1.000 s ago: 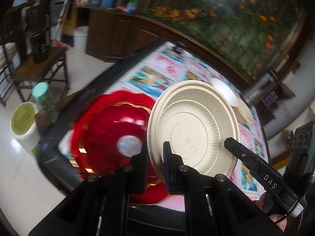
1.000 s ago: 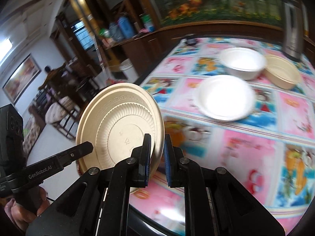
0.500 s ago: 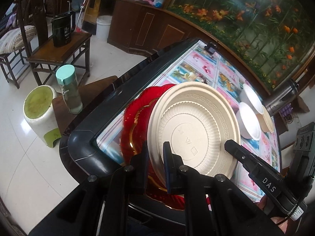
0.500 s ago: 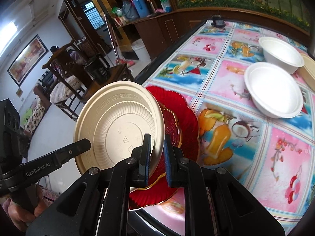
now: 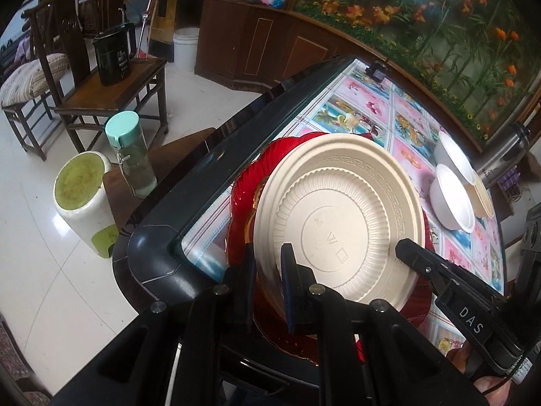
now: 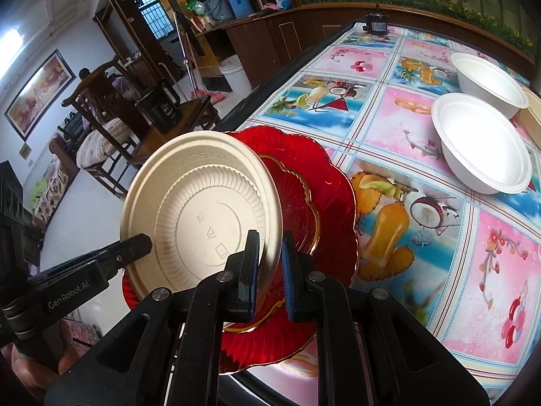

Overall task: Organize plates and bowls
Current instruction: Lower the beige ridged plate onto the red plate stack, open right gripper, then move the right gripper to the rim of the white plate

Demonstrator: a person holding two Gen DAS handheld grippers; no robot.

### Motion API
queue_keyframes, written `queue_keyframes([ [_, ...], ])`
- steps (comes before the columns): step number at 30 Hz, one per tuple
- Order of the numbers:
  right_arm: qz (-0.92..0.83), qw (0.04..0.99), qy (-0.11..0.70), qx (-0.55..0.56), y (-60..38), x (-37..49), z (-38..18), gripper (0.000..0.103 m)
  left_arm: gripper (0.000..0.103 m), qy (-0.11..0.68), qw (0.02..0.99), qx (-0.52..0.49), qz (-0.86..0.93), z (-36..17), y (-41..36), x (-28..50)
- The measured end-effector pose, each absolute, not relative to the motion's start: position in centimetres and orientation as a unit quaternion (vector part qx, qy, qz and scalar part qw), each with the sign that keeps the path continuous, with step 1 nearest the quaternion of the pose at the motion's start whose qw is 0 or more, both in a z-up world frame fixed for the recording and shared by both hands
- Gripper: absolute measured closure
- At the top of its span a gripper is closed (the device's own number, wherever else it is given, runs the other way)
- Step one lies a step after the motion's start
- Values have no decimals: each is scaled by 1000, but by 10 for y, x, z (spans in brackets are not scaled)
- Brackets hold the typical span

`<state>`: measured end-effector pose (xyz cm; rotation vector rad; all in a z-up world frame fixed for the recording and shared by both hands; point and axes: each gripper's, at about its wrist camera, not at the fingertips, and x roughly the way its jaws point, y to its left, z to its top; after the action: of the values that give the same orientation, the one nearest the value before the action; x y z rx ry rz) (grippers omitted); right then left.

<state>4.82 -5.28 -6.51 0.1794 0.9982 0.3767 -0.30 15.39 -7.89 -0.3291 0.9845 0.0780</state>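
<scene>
- The cream plate [image 5: 338, 216] covers most of the red plate [image 5: 243, 196] in the left wrist view; only a red crescent and the near rim show.
- The tan bowl [image 6: 536, 108] is cut off by the right wrist picture's edge.
- The embossed marks on the cream plate's underside are too faint to read.
- The steel flask [image 5: 503, 155] loses its upper end at the dark picture border.
- A person [image 6: 84, 74] behind the far chair is too small to make out.
</scene>
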Motion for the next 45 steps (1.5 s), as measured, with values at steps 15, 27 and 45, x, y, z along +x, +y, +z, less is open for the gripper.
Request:
queue_keyframes([
  [15,164,865,467,78,-56,43,-64,75,86,463,876,-128,52,-75,151,-5],
  [27,170,877,438,102,-75,39,-57,75,58,438,889,-78,109,-61,154,-8],
  [45,109,901,389,156,-150,33,-54,75,31,358,924,-49,125,-18,134,-18],
])
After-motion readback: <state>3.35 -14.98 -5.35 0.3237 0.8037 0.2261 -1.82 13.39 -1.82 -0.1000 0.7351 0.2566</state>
